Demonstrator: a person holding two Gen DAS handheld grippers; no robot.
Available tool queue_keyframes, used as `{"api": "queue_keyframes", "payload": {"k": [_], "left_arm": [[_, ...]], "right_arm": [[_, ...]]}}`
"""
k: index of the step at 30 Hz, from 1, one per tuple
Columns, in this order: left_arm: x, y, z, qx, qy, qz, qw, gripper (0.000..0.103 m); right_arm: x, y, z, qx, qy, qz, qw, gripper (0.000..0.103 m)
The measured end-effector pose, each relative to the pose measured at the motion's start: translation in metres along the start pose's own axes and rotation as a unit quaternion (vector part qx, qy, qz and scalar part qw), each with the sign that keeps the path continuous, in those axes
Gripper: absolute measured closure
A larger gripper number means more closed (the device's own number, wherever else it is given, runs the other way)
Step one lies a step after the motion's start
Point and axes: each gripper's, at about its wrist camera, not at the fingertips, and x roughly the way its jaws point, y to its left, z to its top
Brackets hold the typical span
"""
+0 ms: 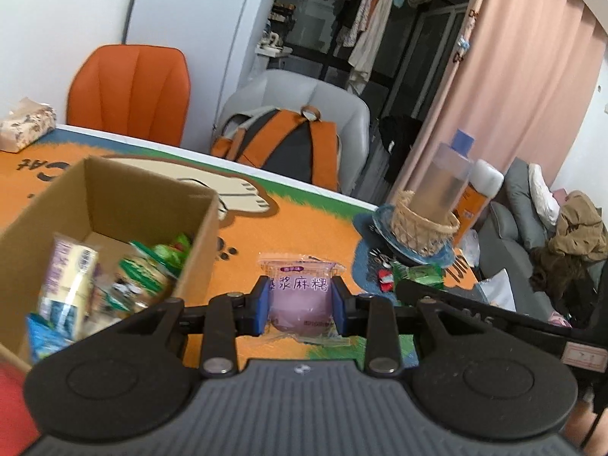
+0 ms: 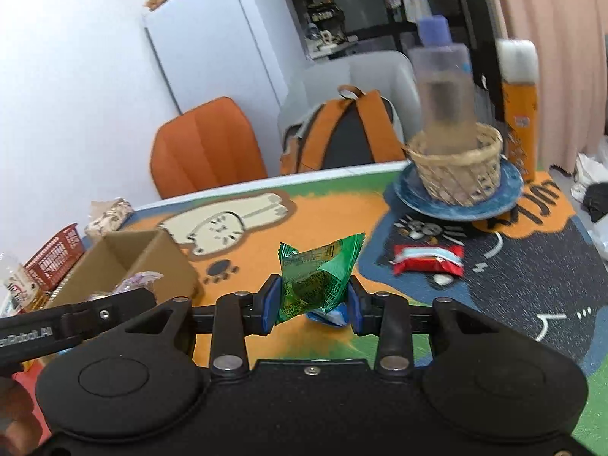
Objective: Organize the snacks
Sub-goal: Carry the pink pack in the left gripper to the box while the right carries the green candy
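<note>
My left gripper (image 1: pixel 301 306) is shut on a purple mochi packet (image 1: pixel 300 296), held above the orange table mat just right of an open cardboard box (image 1: pixel 144 197) that holds several snack packets (image 1: pixel 114 277). My right gripper (image 2: pixel 311 304) is shut on a green snack packet (image 2: pixel 317 279), raised above the mat. A blue-and-white packet (image 2: pixel 328 316) lies under it. A red packet (image 2: pixel 429 260) lies on the dark part of the mat to the right; it also shows in the left wrist view (image 1: pixel 385 279). The box shows at left in the right wrist view (image 2: pixel 152 262).
A wicker basket (image 2: pixel 459 167) with a clear bottle (image 2: pixel 446 83) stands on a blue plate (image 2: pixel 509 186) at the far right, next to an orange can (image 2: pixel 520 114). A red basket (image 2: pixel 55 256) and a tissue pack (image 2: pixel 110 214) sit far left. Chairs and a backpack (image 2: pixel 342 133) stand behind the table.
</note>
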Motion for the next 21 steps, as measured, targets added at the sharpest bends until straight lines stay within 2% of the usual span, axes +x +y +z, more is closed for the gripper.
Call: {"api": "queue_keyframes", "payload": {"k": [10, 21], "left_arm": [[-0.021, 0.039, 0.021, -0.016, -0.028, 0.028, 0.9991, 0.071], [-0.030, 0.081, 0.045, -0.020, -0.049, 0.057, 0.9970, 0.071]], "right_arm": [[-0.006, 0.046, 0.014, -0.029, -0.018, 0.031, 0.999, 0.066], [0.004, 0.088, 0.019, -0.049, -0.016, 0.048, 0.997, 0.066]]}}
